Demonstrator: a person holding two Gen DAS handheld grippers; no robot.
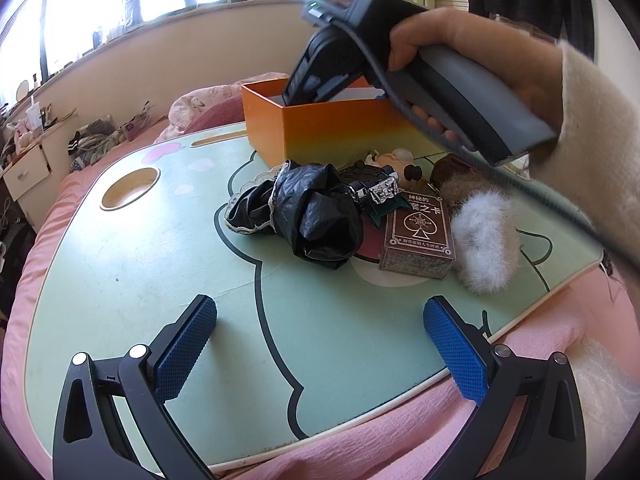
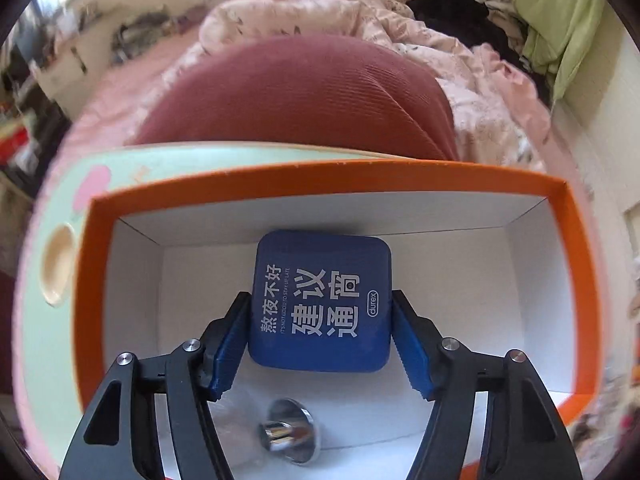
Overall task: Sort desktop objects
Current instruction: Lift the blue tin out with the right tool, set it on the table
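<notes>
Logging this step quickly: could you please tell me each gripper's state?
Left gripper: open, holding nothing.
Right gripper: closed on the blue box, inside the orange box.

Home bedroom.
Shown by pink bedsheet (image 1: 400,440), rumpled floral quilt (image 2: 460,64), heaped clothes (image 2: 480,4), and pale-green cartoon lap table (image 1: 160,240) set on bed.

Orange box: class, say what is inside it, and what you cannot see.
Inside the orange box, the right gripper holds a blue case above the white floor. A shiny metal knob lies below. The gripper and case hide part of the floor.
</notes>
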